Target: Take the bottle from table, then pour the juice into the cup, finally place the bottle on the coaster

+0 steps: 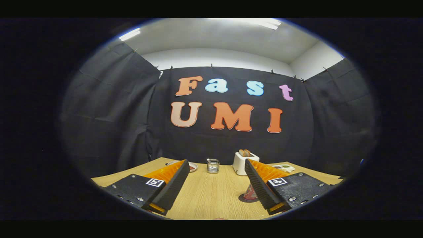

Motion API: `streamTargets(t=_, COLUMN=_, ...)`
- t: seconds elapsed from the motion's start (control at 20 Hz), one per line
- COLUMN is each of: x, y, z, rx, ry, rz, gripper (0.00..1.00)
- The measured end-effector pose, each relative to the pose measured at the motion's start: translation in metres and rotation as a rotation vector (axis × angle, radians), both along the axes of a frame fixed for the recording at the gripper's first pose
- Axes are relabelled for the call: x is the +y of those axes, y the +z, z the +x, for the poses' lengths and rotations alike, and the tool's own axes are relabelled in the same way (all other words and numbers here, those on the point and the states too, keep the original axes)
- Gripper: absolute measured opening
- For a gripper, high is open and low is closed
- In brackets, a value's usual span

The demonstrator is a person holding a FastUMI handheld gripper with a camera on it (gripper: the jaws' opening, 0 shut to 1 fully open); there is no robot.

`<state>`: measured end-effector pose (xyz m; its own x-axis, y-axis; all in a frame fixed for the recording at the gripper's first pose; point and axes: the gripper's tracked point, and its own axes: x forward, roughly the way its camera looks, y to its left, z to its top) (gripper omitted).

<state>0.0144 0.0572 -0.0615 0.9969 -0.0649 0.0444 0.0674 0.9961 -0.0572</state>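
The wooden table point(211, 195) reaches to the black cloth wall. The gripper point(216, 174) stands wide open, holding nothing. The bottle point(250, 192) stands on a dark coaster point(245, 199), half hidden behind the right finger. Beyond the fingers stand a toaster point(240, 163) and a small wire basket point(213, 166).

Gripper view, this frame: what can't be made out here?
- Object on the dark coaster: mostly hidden behind one finger of the open tongs; bottle or cup, cannot tell.
- Plate beyond the other finger: partly covered, contents too small.
- Metal holder and white toaster at the table's far edge: details too small.
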Motion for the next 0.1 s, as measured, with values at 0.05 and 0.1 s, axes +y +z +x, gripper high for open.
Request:
streamTargets(t=0.05, x=0.0023, y=0.0091, z=-0.0038, rx=-0.016, ry=-0.003, rz=0.0, gripper=0.98)
streamTargets(t=0.1, x=0.0055, y=0.0173, z=-0.0072, rx=-0.035, ry=-0.002, rz=0.012, gripper=0.98)
